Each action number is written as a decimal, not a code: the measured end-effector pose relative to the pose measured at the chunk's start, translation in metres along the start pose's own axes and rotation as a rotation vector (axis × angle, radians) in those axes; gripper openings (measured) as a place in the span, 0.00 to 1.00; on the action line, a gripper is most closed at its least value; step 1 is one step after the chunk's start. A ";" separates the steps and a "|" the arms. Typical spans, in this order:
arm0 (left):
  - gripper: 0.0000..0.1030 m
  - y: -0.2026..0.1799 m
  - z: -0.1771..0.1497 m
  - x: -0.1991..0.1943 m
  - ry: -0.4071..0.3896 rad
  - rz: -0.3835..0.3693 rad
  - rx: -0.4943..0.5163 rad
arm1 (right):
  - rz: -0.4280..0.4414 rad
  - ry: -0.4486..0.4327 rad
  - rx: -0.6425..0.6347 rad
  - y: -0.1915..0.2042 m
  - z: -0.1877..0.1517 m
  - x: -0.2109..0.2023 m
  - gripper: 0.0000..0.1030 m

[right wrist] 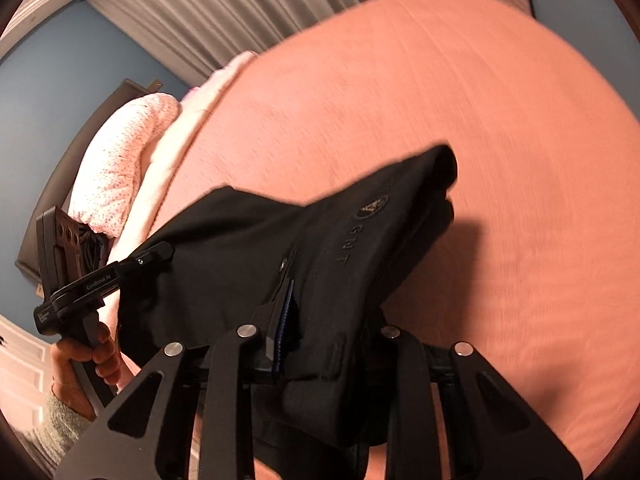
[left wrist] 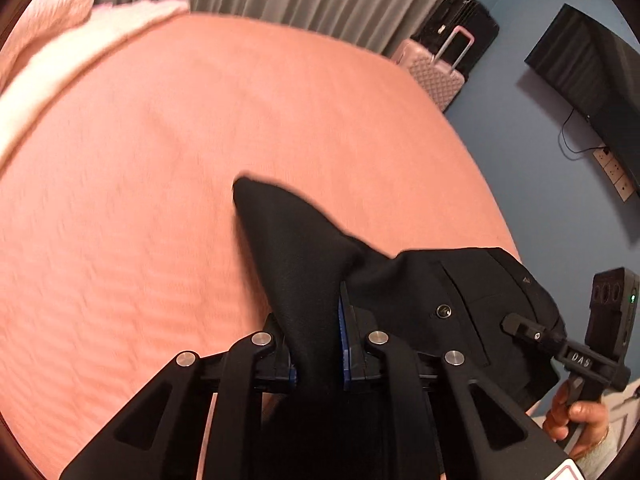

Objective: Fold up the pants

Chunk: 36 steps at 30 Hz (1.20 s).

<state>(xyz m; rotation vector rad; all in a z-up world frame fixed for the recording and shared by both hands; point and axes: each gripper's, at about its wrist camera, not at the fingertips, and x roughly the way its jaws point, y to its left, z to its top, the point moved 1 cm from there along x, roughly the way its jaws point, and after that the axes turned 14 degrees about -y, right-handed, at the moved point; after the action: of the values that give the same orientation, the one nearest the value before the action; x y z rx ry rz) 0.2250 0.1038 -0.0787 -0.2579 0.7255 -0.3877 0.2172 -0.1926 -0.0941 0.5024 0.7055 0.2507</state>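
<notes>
Black pants are held above the salmon-pink bed, stretched between both grippers. Left gripper is pressed together on a bunched fabric fold. Right gripper is pinched on the waistband near the GNT lettering. Motion blur noted throughout.

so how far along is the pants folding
Early. Done: both tongs are shut on the black pants, left tongs on one bunched end, right tongs on the end with the logo. In hand: the cloth hangs between them above the pink bed. Left: every fold; no neat fold shows.
</notes>
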 end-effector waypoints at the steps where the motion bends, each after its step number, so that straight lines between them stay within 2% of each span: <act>1: 0.12 -0.006 0.011 0.005 -0.016 0.003 0.013 | 0.011 -0.011 -0.007 0.005 0.011 0.005 0.23; 6: 0.12 0.002 0.077 0.019 -0.123 0.024 0.073 | 0.049 -0.092 -0.069 0.026 0.078 0.044 0.23; 10: 0.12 0.013 0.123 0.055 -0.159 0.053 0.070 | 0.054 -0.135 -0.041 0.024 0.119 0.095 0.23; 11: 0.14 0.017 0.129 0.068 -0.164 0.061 0.068 | 0.054 -0.126 -0.025 0.021 0.123 0.110 0.26; 12: 0.16 0.025 0.134 0.085 -0.179 0.073 0.055 | 0.036 -0.085 -0.012 0.010 0.125 0.135 0.34; 13: 0.23 0.033 0.135 0.099 -0.178 0.093 0.049 | -0.011 -0.040 0.004 -0.002 0.124 0.156 0.40; 14: 0.38 0.045 0.130 0.125 -0.140 0.136 0.042 | -0.106 0.009 0.020 -0.022 0.117 0.177 0.49; 15: 0.42 0.054 0.128 0.140 -0.111 0.199 0.042 | -0.164 0.027 0.028 -0.036 0.111 0.184 0.49; 17: 0.42 0.080 0.112 0.161 -0.048 0.381 0.053 | -0.208 0.008 0.052 -0.058 0.100 0.177 0.49; 19: 0.42 0.101 0.102 0.152 -0.044 0.438 0.004 | -0.203 -0.046 0.078 -0.073 0.088 0.149 0.51; 21: 0.43 0.118 0.092 0.124 -0.099 0.438 -0.059 | -0.223 -0.068 0.009 -0.075 0.077 0.123 0.52; 22: 0.48 0.121 0.087 0.114 -0.112 0.432 -0.069 | -0.228 -0.070 -0.030 -0.071 0.072 0.115 0.52; 24: 0.50 0.119 0.077 0.097 -0.118 0.394 -0.062 | -0.231 -0.088 -0.127 -0.052 0.068 0.103 0.52; 27: 0.51 0.096 0.067 0.097 -0.088 0.360 0.023 | -0.121 -0.085 -0.249 0.002 0.078 0.118 0.52; 30: 0.53 0.045 0.055 0.126 -0.004 0.289 0.171 | 0.011 -0.023 -0.302 0.051 0.084 0.166 0.50; 32: 0.63 0.020 0.037 0.152 0.061 0.274 0.265 | 0.006 0.091 -0.273 0.050 0.080 0.208 0.50; 33: 0.63 0.014 0.026 0.168 0.108 0.311 0.313 | -0.036 0.128 -0.268 0.040 0.075 0.221 0.49; 34: 0.65 0.015 0.020 0.172 0.103 0.329 0.331 | -0.070 0.147 -0.264 0.028 0.071 0.228 0.45; 35: 0.66 0.018 0.020 0.169 0.080 0.316 0.320 | -0.066 0.139 -0.250 0.020 0.071 0.224 0.33; 36: 0.66 0.021 0.023 0.166 0.089 0.306 0.300 | -0.060 0.121 -0.205 0.011 0.076 0.210 0.33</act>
<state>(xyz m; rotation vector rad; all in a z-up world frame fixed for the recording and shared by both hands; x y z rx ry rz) 0.3592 0.0531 -0.1677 0.1536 0.7697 -0.2129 0.4223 -0.1294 -0.1555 0.2718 0.8012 0.2955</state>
